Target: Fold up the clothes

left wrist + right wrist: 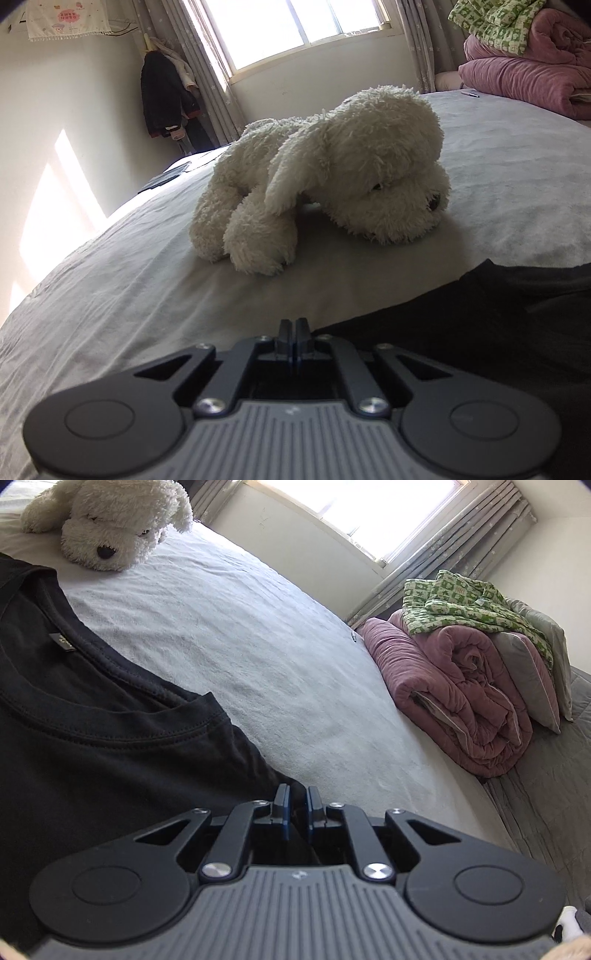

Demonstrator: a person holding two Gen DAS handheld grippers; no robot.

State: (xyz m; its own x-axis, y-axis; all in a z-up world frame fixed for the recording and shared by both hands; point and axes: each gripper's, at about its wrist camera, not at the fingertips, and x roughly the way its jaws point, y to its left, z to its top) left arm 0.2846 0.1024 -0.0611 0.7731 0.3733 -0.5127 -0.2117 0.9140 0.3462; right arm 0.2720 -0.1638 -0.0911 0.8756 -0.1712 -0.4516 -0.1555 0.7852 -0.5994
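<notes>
A black T-shirt [92, 738] lies flat on the white bed sheet [258, 657], its collar and label facing up in the right wrist view. My right gripper [297, 801] sits at the shirt's right shoulder edge, its blue pads nearly together with black cloth pinched between them. In the left wrist view the shirt [480, 332] fills the lower right. My left gripper [294, 328] is low over the sheet at the shirt's left edge. Its fingers are pressed fully together, with the cloth beside the right finger and none showing between them.
A white plush dog [332, 173] lies on the bed just beyond the shirt's collar. A rolled pink quilt [461, 701] with a green patterned blanket [472, 609] and pillows is stacked at the bed's right side. Dark clothes hang by the curtain [166, 96] in the far corner.
</notes>
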